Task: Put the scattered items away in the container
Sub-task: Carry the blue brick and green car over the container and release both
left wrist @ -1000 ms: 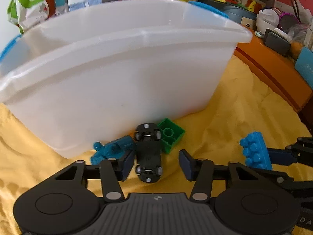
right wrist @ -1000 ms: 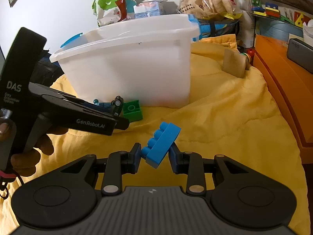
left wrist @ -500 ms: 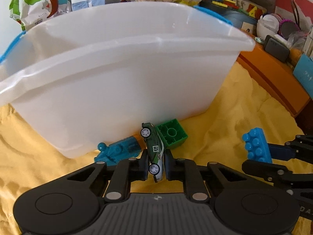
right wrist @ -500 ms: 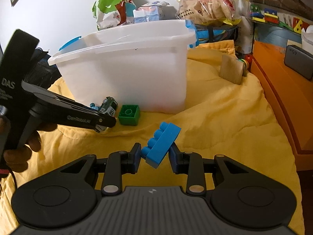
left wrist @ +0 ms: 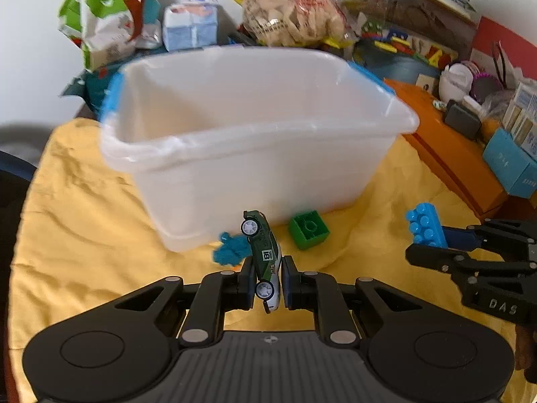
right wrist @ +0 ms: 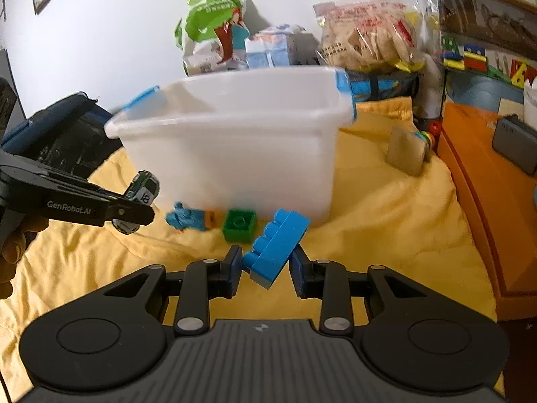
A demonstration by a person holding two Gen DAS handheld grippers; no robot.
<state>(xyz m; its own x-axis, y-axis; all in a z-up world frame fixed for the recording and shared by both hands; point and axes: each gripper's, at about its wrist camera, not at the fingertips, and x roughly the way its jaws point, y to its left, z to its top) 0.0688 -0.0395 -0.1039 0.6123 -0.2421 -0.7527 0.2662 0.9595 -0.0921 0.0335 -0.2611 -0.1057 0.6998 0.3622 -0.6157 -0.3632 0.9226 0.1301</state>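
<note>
We saw the left hand-held gripper [left wrist: 266, 280] closed tight on a green-and-white toy car [left wrist: 262, 258], which stood nose-up between the pads, lifted off the yellow cloth [left wrist: 84, 235] and short of the white plastic container [left wrist: 255, 154]. From the right wrist view the same car [right wrist: 142, 189] hung in the air to the left of the container's [right wrist: 235, 154] front wall.

The right hand-held gripper [right wrist: 266, 268] had a blue building block [right wrist: 277, 240] between its fingers, tilted, studs facing up and left; the pads seemed to press its sides, though the blur there left us unsure how firmly.

On the cloth, just in front of the container's near wall, lay a green square brick [right wrist: 239, 225] and beside it a teal toy figure [right wrist: 188, 219] with an orange end. Both appeared close to the wall, but we could not tell whether they touched it. The container's interior looked bare where visible.
</note>
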